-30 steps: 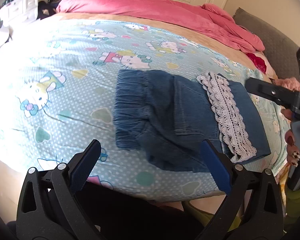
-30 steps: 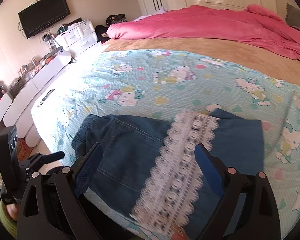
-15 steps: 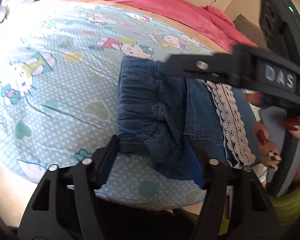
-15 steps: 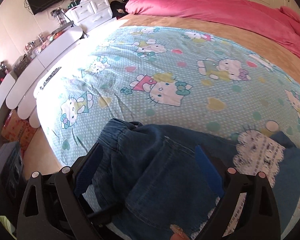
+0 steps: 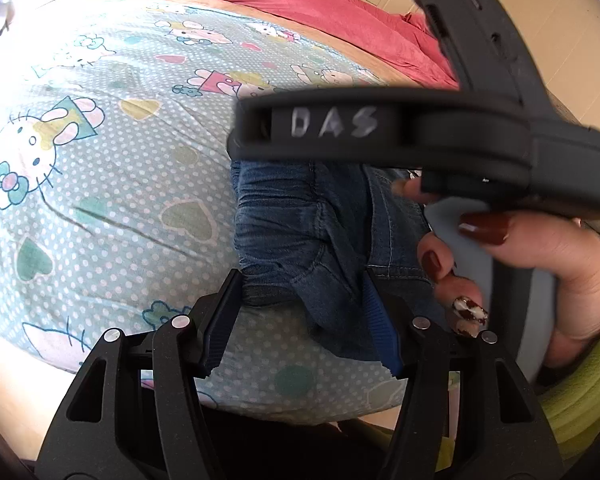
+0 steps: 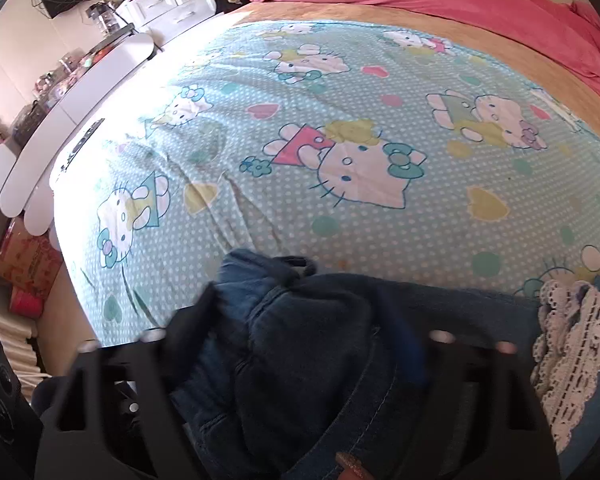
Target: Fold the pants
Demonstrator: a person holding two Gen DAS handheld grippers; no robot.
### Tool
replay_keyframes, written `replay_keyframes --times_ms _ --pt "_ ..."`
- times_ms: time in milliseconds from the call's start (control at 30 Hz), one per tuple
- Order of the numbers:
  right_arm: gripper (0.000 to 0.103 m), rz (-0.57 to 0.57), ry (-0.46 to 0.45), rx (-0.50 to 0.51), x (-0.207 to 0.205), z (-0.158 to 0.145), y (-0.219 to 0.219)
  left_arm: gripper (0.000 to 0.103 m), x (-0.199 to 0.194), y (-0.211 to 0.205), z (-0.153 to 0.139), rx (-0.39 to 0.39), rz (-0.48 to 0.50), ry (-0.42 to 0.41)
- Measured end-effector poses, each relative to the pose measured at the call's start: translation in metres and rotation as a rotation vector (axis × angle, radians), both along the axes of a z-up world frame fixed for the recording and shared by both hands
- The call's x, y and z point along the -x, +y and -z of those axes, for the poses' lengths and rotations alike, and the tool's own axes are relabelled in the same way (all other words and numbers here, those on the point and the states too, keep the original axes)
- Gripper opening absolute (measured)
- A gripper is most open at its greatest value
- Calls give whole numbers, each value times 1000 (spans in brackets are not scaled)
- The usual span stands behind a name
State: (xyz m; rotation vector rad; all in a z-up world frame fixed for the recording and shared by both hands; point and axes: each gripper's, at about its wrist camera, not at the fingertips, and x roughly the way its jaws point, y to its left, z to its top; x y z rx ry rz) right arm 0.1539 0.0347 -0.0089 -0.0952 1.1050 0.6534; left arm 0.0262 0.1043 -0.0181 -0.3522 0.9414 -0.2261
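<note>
Pants [image 5: 320, 232], dark denim and already doubled over, lie near the front edge of the bed [image 5: 112, 184]. My left gripper [image 5: 300, 304] has closed about halfway onto the waistband corner, denim pinched between its pads. My right gripper [image 6: 300, 332], blurred, has just been closing around the bunched waistband beside it, so I can carry that end over in one fold.

Denim, lace and cotton under my matt plastic fingers [image 5: 220, 320]

The pants [image 5: 300, 216] are coarse blue denim with white lace trim [image 6: 572, 344]; the printed bedsheet [image 5: 120, 184] looks soft and matt.
</note>
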Motion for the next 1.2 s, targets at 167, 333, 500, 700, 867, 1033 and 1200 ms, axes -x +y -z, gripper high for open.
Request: replay_keyframes --times_ms 167,333,500,700,867,1033,1200 --pt "30 -25 -13 -73 8 -8 -11 52 -1 4 0 26 -1 -3" --pt "26 14 -33 -187 11 -34 -47 50 2 3 -10 49 20 -32" --pt "25 73 -41 -286 17 -54 -98 50 4 -8 -24 83 56 -56" --pt "25 152 -35 -368 18 -63 -158 50 -3 -39 -30 139 152 -29" --pt "25 220 -42 -424 15 -64 -208 50 -7 -71 -41 110 227 -43" --pt "50 284 -69 -447 14 -61 -249 50 -12 -109 -52 69 308 -84" --pt "67 412 -98 -379 17 -50 -300 50 6 -151 -45 103 482 -99"
